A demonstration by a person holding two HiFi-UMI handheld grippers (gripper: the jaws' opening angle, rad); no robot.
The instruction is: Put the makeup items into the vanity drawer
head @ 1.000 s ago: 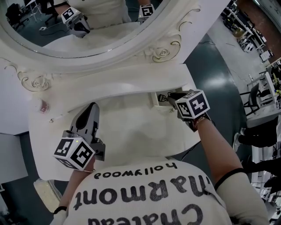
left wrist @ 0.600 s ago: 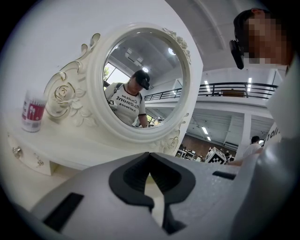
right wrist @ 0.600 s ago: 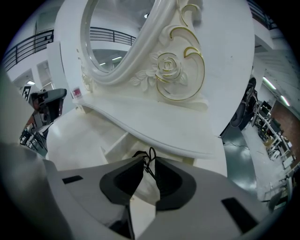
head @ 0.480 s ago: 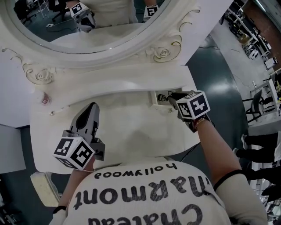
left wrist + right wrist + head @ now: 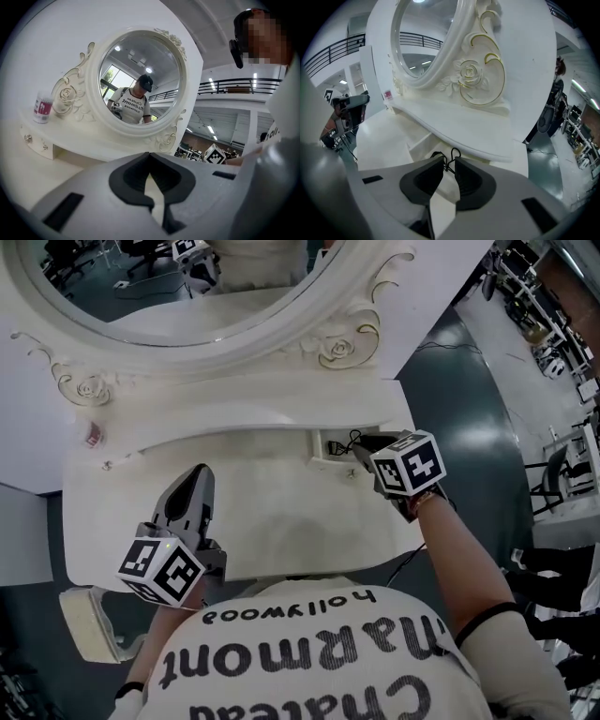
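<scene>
The right gripper [image 5: 449, 162] has its jaws drawn narrow on a thin black wire item [image 5: 453, 152] at the mouth of the open vanity drawer [image 5: 323, 448]. The item's small loops poke forward past the tips, towards the drawer. The rest is hidden between the pads, so its long axis cannot be told. The left gripper [image 5: 150, 157] hovers over the vanity top [image 5: 281, 512] with its jaws together and nothing between them.

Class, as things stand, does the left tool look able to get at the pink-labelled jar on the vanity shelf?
Probably yes: the left tool hovers over bare vanity top, and nothing stands between it and the pink-labelled jar at the shelf's left end. Its shut jaws would need opening.
</scene>
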